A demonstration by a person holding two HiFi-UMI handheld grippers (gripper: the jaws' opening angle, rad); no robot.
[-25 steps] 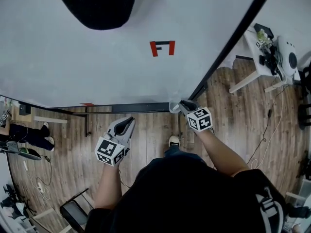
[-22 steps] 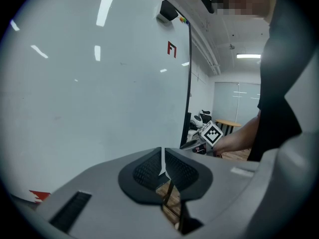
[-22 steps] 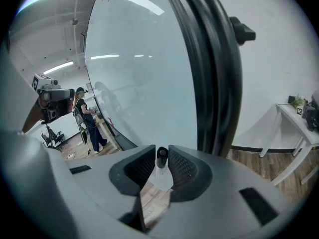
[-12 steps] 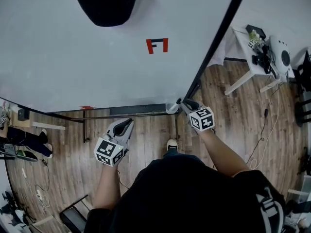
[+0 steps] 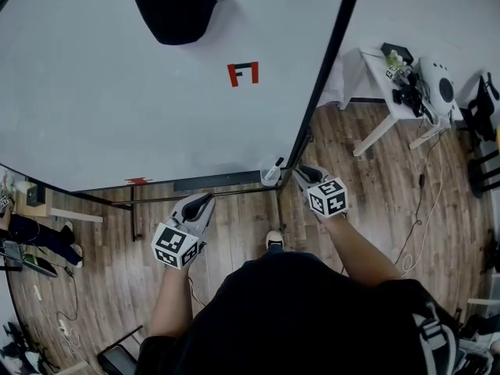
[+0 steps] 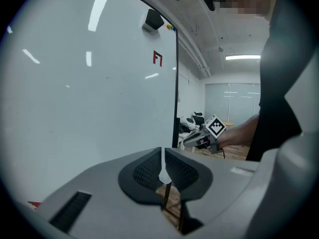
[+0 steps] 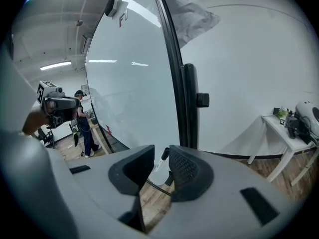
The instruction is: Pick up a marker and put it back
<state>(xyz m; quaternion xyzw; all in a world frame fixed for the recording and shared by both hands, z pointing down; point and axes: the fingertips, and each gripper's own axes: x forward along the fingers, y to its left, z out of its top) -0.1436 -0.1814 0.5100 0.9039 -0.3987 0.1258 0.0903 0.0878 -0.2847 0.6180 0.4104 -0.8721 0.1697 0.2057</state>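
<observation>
Right tongs (image 7: pixel 160 156) are spread and empty, and through the gap I see the one marker (image 5: pixel 276 163). It stands dark cap up in a single clear cup (image 5: pixel 269 177) just ahead of those jaws. The cup sits at the lower right corner of the whiteboard (image 5: pixel 117 92). Beside the cup the board's black frame (image 5: pixel 326 69) runs up and away from the right tongs, and it crowds that side of the approach.

Left tongs (image 6: pixel 163 157) are pressed together on nothing. They sit well off to the left of the cup, pointing at the board's bottom edge.

Far ahead of both tongs one black block (image 5: pixel 173 6) clings to the board. Nearer in there's one red-and-black sign (image 5: pixel 243 73) that looks like an F and a 1, though I can't be sure. Out past the right tongs, beyond the frame, one white table (image 5: pixel 373 69) carries some gear too small to name. One person (image 7: pixel 82 126) stands on the wooden floor (image 5: pixel 234 225), far behind the left tongs.
</observation>
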